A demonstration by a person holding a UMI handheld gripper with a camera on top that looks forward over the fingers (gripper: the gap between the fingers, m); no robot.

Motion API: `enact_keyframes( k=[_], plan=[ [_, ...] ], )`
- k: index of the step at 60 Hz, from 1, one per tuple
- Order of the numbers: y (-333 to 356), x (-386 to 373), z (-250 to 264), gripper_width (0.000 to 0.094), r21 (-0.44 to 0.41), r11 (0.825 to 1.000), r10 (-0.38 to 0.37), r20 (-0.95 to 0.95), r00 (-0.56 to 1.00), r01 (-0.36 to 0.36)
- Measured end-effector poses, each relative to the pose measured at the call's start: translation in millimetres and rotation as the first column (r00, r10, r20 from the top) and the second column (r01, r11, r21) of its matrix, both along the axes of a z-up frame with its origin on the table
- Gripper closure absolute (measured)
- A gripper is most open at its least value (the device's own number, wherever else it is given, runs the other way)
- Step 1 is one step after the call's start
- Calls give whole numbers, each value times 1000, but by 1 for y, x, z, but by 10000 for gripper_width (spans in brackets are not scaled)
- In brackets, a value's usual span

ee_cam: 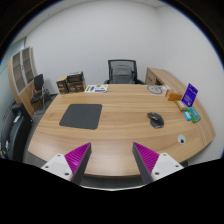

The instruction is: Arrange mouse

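Observation:
A black mouse lies on the wooden table, right of the middle. A dark grey mouse mat lies flat to the left of it, well apart from the mouse. My gripper hangs back over the table's near edge, far short of both. Its two fingers, with magenta pads, stand wide apart and hold nothing.
A black office chair stands behind the table's far side. A purple-and-teal stand and small items sit at the table's right end. Papers lie at the far edge. Shelves and another chair stand to the left.

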State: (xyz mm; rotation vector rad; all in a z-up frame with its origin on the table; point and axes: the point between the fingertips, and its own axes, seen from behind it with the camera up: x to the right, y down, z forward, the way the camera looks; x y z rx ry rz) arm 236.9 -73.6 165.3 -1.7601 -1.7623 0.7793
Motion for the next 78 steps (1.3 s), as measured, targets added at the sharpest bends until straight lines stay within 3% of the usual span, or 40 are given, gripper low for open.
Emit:
enact_keyframes(
  k=[42, 78],
  plan=[
    [178, -32, -40, 86, 96, 992, -80, -62, 995, 85],
    [250, -117, -99, 87, 97, 992, -69, -66, 995, 76]
  ],
)
